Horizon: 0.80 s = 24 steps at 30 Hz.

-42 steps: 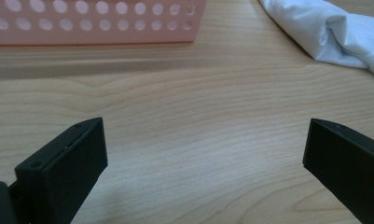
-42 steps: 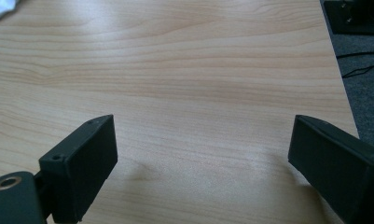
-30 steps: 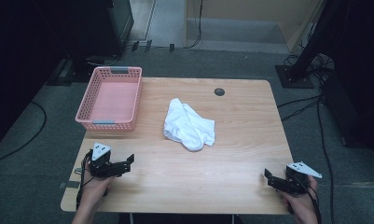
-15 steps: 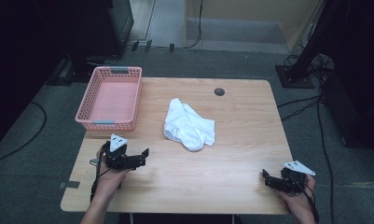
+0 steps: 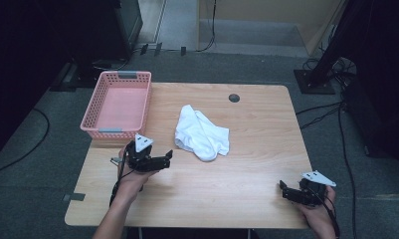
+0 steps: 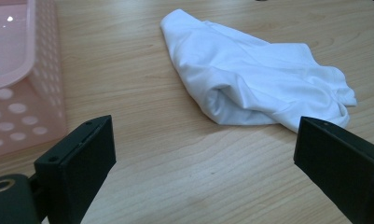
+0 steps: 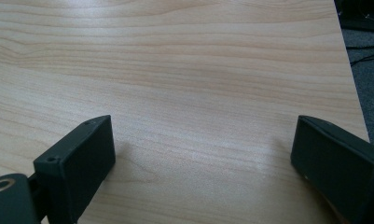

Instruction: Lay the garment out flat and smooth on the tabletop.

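A crumpled white cloth (image 5: 202, 133) lies on the middle of the wooden table (image 5: 237, 194). In the left gripper view the cloth (image 6: 250, 79) is a short way ahead of the jaws. My left gripper (image 5: 166, 158) hovers left of the cloth and points toward it; its jaws stand wide and have just been closing slightly, with nothing between them (image 6: 203, 135). My right gripper (image 5: 283, 189) rests near the table's front right corner, open over bare wood (image 7: 201, 135).
A pink plastic basket (image 5: 116, 131), nothing in it, sits at the table's back left corner, and its wall (image 6: 45, 93) is close beside the left jaw. A dark round grommet (image 5: 234, 97) is set into the far side. Cables and dark equipment surround the table on the floor.
My left gripper has moved right and away from the front edge, toward the cloth. The right gripper has stayed in place.
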{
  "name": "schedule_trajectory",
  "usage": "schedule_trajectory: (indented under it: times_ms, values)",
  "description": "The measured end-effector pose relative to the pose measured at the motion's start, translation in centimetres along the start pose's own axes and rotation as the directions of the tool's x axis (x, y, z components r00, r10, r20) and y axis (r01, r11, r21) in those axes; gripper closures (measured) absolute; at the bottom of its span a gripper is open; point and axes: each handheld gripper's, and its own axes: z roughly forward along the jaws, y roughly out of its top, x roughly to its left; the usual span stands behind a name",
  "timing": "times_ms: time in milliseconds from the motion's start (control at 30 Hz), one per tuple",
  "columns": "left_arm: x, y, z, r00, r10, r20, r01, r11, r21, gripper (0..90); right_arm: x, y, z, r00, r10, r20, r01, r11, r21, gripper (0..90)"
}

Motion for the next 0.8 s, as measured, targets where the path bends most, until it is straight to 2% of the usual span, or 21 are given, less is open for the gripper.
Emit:
schedule_trajectory:
  times_ms: [100, 167, 200, 300, 400, 533, 567, 633, 667, 700, 767, 800]
  values:
    - [-0.5, 0.2, 0.5, 0.9999, 0.01, 0.001, -0.01, 0.9999, 0.006, 7.4, 0.0, 0.0, 0.0, 1.0, 0.0, 0.0, 0.0, 1.0, 0.0, 6.1]
    - [-1.2, 0.5, 1.3, 0.9995, 0.032, -0.002, -0.032, 0.9993, 0.018, 8.5, 0.0, 0.0, 0.0, 1.0, 0.001, 0.0, -0.001, 1.0, 0.0, 6.1]
    - [-1.5, 0.6, 1.6, 0.9994, 0.034, -0.011, -0.034, 0.9993, 0.017, 11.9, 0.0, 0.0, 0.0, 1.0, 0.001, 0.0, -0.001, 1.0, 0.0, 6.1]
    - [-1.9, 0.8, 2.2, 0.9992, 0.04, -0.007, -0.04, 0.9989, 0.025, 12.2, 0.0, 0.0, 0.0, 1.0, 0.001, -0.001, -0.001, 1.0, 0.0, 6.0]
    - [-2.7, 1.2, 3.4, 0.9989, 0.043, -0.02, -0.043, 0.9988, 0.026, 22.8, 0.0, 0.0, 0.0, 1.0, 0.001, -0.002, -0.001, 1.0, 0.001, 5.7]
    - [-3.2, 1.6, 4.5, 0.9984, 0.042, -0.039, -0.041, 0.9986, 0.033, 24.8, 0.0, 0.0, 0.0, 1.0, -0.003, -0.005, 0.003, 1.0, 0.003, 4.9]
    - [-3.7, 1.8, 5.2, 0.9975, 0.05, -0.051, -0.048, 0.9984, 0.03, 28.3, 0.0, 0.0, 0.0, 1.0, -0.003, -0.006, 0.003, 1.0, 0.004, 4.8]
    - [-3.9, 1.8, 5.5, 0.9975, 0.052, -0.047, -0.05, 0.9983, 0.029, 33.5, 0.0, 0.0, 0.0, 1.0, -0.003, -0.006, 0.003, 1.0, 0.004, 4.8]
    - [-4.2, 1.9, 5.9, 0.9973, 0.06, -0.043, -0.058, 0.9977, 0.034, 33.5, 0.0, 0.0, 0.0, 1.0, -0.003, -0.006, 0.003, 1.0, 0.003, 4.8]
    - [-4.7, 1.9, 6.7, 0.996, 0.082, -0.036, -0.08, 0.9958, 0.044, 37.2, 0.0, 0.0, 0.0, 1.0, -0.004, -0.006, 0.004, 1.0, 0.004, 4.7]
    - [-4.9, 1.9, 7.0, 0.9958, 0.086, -0.032, -0.084, 0.9952, 0.05, 38.3, 0.0, 0.0, 0.1, 1.0, -0.004, -0.007, 0.004, 1.0, 0.004, 4.7]
    - [-5.3, 1.9, 7.6, 0.9947, 0.1, -0.025, -0.098, 0.9936, 0.057, 43.4, 0.0, 0.0, 0.1, 1.0, -0.005, -0.007, 0.005, 1.0, 0.003, 4.7]
